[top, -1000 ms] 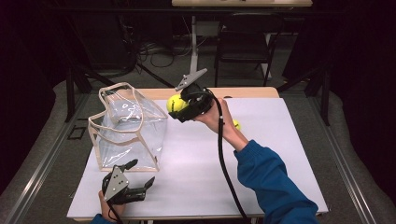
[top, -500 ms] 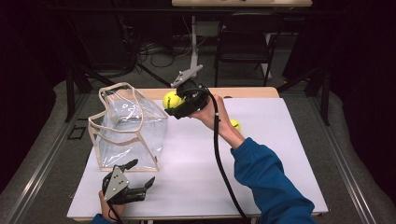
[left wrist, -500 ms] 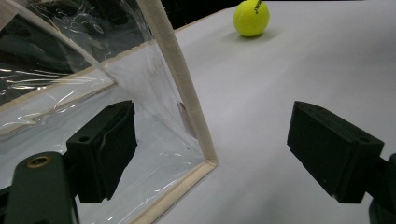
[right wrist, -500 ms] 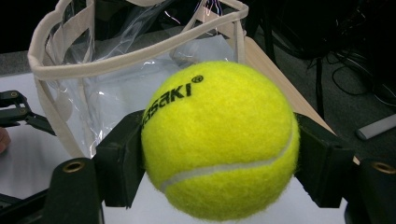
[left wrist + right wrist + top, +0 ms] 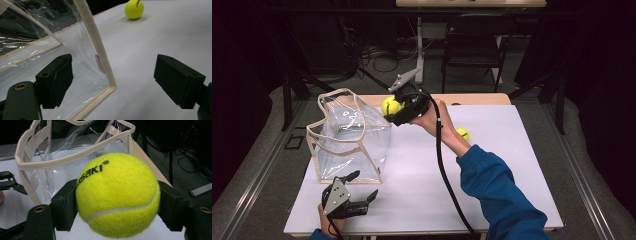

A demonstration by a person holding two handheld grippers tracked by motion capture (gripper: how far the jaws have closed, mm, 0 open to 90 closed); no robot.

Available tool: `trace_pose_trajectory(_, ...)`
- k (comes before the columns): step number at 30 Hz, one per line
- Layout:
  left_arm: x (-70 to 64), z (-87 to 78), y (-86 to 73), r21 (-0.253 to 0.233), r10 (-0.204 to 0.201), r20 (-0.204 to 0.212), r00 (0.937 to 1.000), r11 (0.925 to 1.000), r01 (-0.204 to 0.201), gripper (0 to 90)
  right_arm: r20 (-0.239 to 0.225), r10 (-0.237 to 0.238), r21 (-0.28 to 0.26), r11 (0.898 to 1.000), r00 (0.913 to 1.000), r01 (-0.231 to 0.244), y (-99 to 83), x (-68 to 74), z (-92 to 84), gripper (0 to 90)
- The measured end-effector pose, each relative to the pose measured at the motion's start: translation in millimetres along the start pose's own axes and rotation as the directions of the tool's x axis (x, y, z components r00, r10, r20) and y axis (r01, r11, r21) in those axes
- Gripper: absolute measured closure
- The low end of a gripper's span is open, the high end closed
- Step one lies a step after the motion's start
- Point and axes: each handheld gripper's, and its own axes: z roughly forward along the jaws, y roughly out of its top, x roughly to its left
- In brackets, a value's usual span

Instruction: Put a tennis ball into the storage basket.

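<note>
Right gripper (image 5: pixel 393 111) clamps my tennis ball (image 5: pixel 390 106) beside the clear bag's (image 5: pixel 352 145) floppy rim, which could catch it and bounce it away

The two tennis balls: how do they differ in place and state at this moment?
The held tennis ball is clamped in the right claw, raised beside the clear bag; the other tennis ball lies free on the white table. The held ball shows black lettering up close in the right gripper view; the loose ball looks small and far in the left gripper view. Both are yellow-green.
</note>
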Motion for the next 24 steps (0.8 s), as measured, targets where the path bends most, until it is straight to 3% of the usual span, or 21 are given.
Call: trace_pose_trajectory(24, 0.4, -0.4, 0.2, -0.004, -0.002, 0.005, 1.0000, 1.0000, 0.002, 15.8, -0.021, -0.033, -0.012, 0.999, 0.9992, 0.033, 27.2, 11.8, 9.1, 26.4)
